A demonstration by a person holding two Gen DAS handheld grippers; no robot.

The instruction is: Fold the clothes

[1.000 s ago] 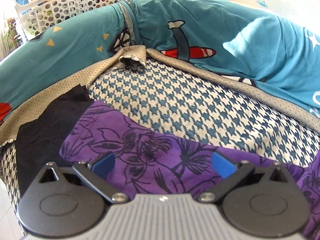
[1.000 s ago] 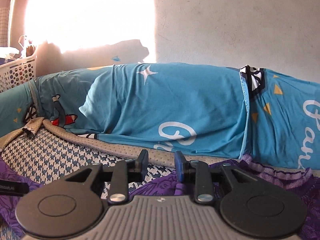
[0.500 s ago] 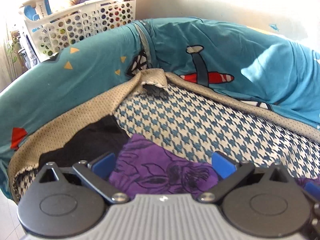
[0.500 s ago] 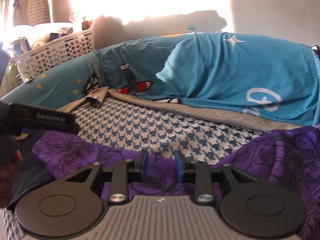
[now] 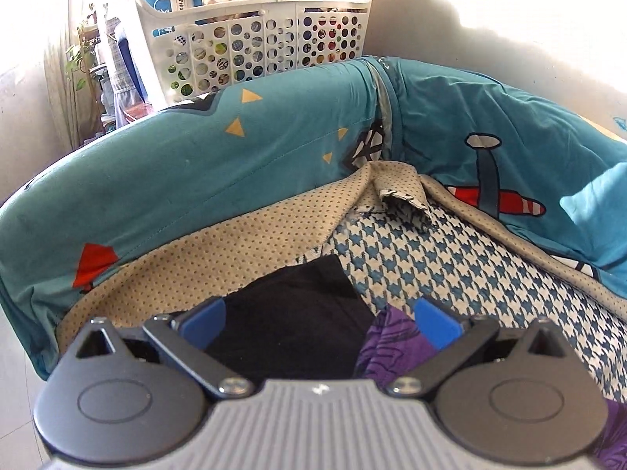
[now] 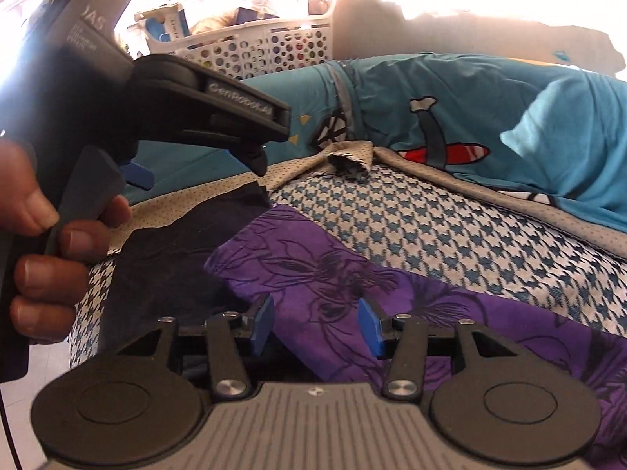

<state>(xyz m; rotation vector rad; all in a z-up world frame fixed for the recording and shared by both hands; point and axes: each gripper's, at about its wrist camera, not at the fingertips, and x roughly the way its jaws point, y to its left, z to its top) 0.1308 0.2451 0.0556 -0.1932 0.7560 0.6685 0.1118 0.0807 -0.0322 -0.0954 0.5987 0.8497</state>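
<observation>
The teal printed sheet (image 5: 203, 180) is the biggest thing around me, draped over the raised sides that wrap the seat on two sides, with planes, triangles and white lettering on it. Below it spreads the houndstooth cover (image 6: 450, 235), blue and cream, edged by a tan dotted strip of cloth (image 5: 235, 243) that bunches up in the far corner.

On that cover lies the purple flowered garment (image 6: 325, 266), spread from my lower right up toward the middle, flat in the centre and rumpled at the right. Just beside it, touching its left edge, sits a dark navy garment (image 5: 298, 325), partly over the tan strip.

Behind the teal side stands a white perforated laundry basket (image 5: 266, 47), filled with boxes and cloth.

My left gripper (image 5: 319, 323) hovers over the navy garment with its jaws wide apart and nothing between them; in the right view the hand (image 6: 43, 246) holding it is wrapped around the handle. My right gripper (image 6: 315, 325) hangs low over the purple garment, its jaws opening; the fabric lies beneath the gap and the blue pads (image 6: 370, 327) are not pressing on it.
</observation>
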